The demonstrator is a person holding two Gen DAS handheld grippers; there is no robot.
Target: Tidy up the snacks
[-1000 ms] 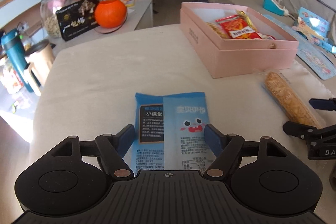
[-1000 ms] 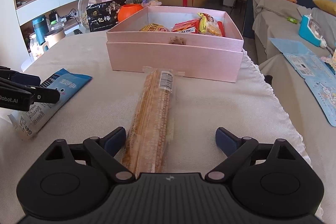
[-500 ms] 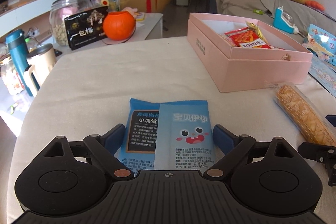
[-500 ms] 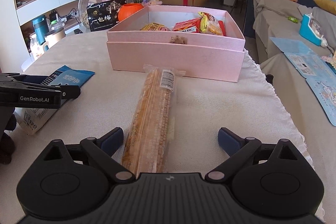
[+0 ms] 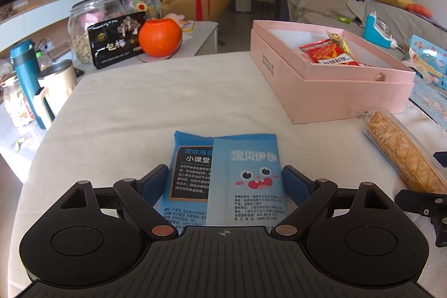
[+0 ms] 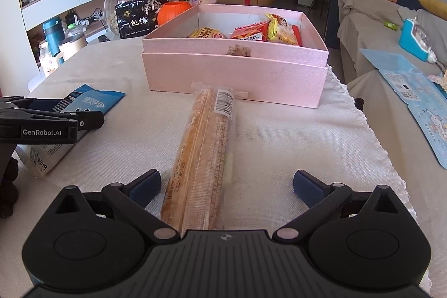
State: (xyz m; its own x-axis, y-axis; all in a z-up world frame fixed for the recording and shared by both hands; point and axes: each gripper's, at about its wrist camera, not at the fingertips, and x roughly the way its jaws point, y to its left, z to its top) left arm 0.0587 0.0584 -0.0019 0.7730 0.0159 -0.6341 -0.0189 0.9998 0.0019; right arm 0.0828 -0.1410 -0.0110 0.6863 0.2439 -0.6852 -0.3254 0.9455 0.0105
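A blue snack packet (image 5: 227, 172) lies flat on the cream tablecloth between the open fingers of my left gripper (image 5: 225, 182); the pads stand at its two sides, contact unclear. It also shows in the right wrist view (image 6: 81, 105). A long clear-wrapped biscuit stick (image 6: 205, 150) lies lengthwise between the wide-open fingers of my right gripper (image 6: 226, 183), nearer the left pad, and also shows in the left wrist view (image 5: 405, 152). A pink open box (image 6: 234, 74) with several snack packets (image 6: 265, 31) stands beyond both; it also shows in the left wrist view (image 5: 335, 91).
A side table at the back left holds a glass jar (image 5: 89, 21), a black snack bag (image 5: 117, 42) and an orange pumpkin pot (image 5: 159, 37). A teal bottle (image 5: 26, 77) and cup (image 5: 57, 85) stand left. Blue paper sheets (image 6: 419, 97) lie on the sofa to the right.
My left gripper's fingers have spread wider around the blue packet and its view has tilted up. My right gripper has opened slightly over the biscuit stick.
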